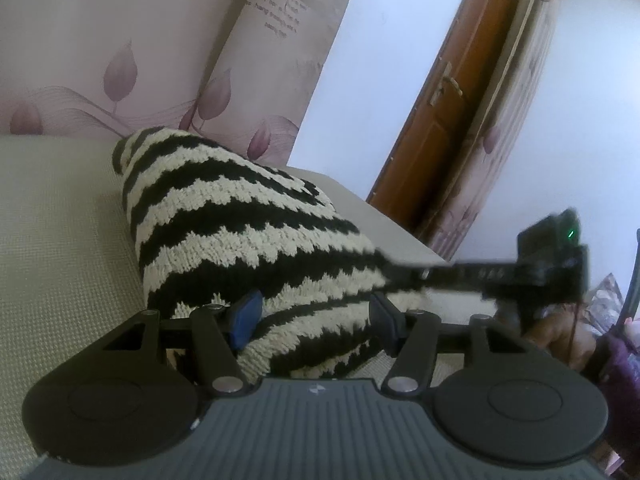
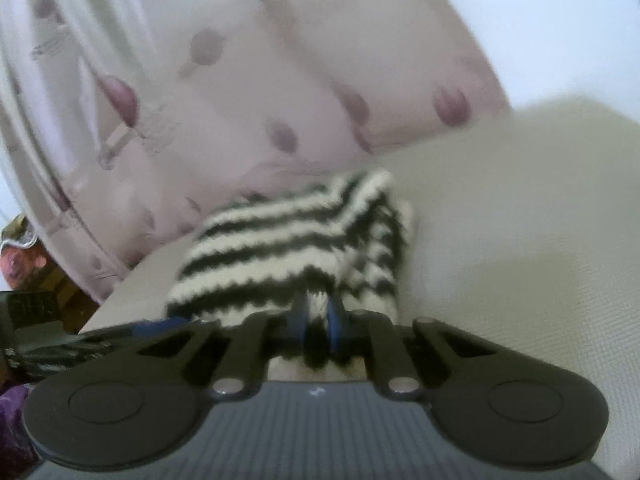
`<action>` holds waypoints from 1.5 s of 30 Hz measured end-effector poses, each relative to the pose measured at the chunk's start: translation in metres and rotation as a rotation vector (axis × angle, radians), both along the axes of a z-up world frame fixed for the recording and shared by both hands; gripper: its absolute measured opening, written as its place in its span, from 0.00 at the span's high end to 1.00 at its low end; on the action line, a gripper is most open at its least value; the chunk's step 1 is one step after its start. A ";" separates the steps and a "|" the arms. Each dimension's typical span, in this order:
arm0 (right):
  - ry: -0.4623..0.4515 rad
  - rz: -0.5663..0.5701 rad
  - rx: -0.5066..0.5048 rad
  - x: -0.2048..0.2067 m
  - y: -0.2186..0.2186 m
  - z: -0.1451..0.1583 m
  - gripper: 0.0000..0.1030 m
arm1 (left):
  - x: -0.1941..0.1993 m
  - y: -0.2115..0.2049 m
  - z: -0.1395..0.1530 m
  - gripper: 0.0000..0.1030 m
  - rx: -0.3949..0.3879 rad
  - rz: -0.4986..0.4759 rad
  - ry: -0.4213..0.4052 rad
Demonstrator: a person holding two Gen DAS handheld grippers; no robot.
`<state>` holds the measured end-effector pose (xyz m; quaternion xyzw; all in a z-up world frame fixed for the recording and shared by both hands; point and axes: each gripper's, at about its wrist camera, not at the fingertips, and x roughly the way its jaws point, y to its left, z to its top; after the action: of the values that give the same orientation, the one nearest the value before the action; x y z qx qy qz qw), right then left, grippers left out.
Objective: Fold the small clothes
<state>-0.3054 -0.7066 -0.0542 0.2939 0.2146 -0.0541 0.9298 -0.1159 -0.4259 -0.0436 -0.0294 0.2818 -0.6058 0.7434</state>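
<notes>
A black-and-cream striped knit garment (image 1: 240, 224) lies bunched on a beige surface (image 1: 60, 240). My left gripper (image 1: 316, 320) is open, its blue-padded jaws wide apart with the near end of the knit lying between them. In the right wrist view the same garment (image 2: 288, 240) is blurred. My right gripper (image 2: 318, 324) is shut on a fold of the knit. The right gripper also shows in the left wrist view (image 1: 432, 272), reaching in from the right and touching the garment's right edge.
The beige surface (image 2: 520, 240) extends to the right of the garment. A curtain with purple leaf print (image 1: 120, 60) hangs behind it. A brown wooden door (image 1: 452, 112) stands at the right. Cluttered items (image 2: 24, 248) sit at the far left.
</notes>
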 end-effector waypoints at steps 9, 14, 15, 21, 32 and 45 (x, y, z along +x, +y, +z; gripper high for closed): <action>-0.046 0.004 0.114 -0.006 -0.011 -0.007 0.87 | -0.004 0.000 -0.004 0.41 -0.002 0.002 -0.013; -0.087 -0.028 -0.060 0.007 -0.015 0.035 0.87 | -0.004 0.000 -0.005 0.41 -0.009 0.003 -0.004; -0.093 -0.018 -0.073 0.017 -0.016 0.042 0.87 | -0.005 0.000 -0.005 0.41 -0.010 0.004 -0.003; -0.049 0.044 -0.283 0.096 -0.001 0.057 0.87 | -0.007 0.001 -0.006 0.40 -0.016 0.014 -0.003; 0.177 0.034 -0.376 0.138 -0.012 0.012 0.88 | -0.006 0.002 -0.007 0.39 -0.032 0.009 0.029; 0.143 0.377 -0.346 0.211 0.049 0.048 0.87 | -0.006 0.001 -0.011 0.34 -0.060 0.010 0.051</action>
<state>-0.0941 -0.6577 -0.0064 0.0809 0.3183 0.0633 0.9424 -0.1217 -0.4249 -0.0548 -0.0685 0.2820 -0.6093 0.7379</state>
